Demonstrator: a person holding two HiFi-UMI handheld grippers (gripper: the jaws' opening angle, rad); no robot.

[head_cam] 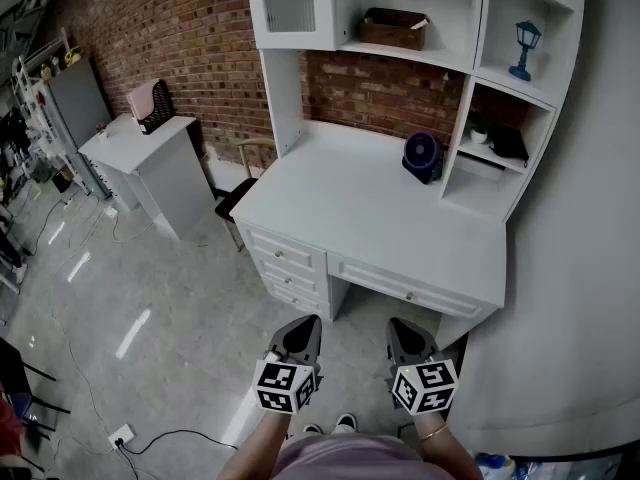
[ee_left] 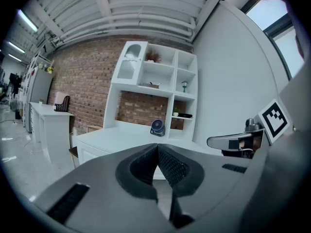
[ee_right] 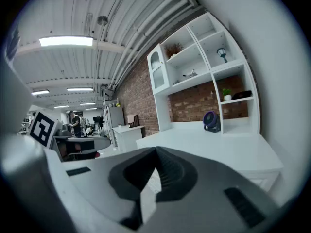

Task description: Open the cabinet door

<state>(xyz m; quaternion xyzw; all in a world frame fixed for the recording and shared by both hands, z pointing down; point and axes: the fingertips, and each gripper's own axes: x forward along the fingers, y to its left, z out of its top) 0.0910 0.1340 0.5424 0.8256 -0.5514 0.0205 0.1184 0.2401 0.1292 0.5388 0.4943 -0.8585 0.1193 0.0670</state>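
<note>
A white desk (head_cam: pixel 370 218) with a shelf hutch stands against the brick wall. The cabinet door (head_cam: pixel 290 3), glass-paned and white-framed, is closed at the hutch's upper left; it also shows as the cabinet door (ee_left: pixel 127 62) and the cabinet door (ee_right: pixel 156 68). My left gripper (head_cam: pixel 303 326) and right gripper (head_cam: pixel 400 328) are held side by side in front of the desk, well short of it and far below the door. Both are shut with nothing between their jaws. In the gripper views the left gripper (ee_left: pixel 157 147) and right gripper (ee_right: pixel 156 151) point toward the desk.
A purple fan (head_cam: pixel 423 155) sits on the desktop by the shelves. A basket (head_cam: pixel 394 28) and a blue lantern (head_cam: pixel 524 48) occupy upper shelves. Drawers (head_cam: pixel 288 258) face me. A chair (head_cam: pixel 240 193) and a white side cabinet (head_cam: pixel 150 163) stand left. A cable and socket (head_cam: pixel 122 435) lie on the floor.
</note>
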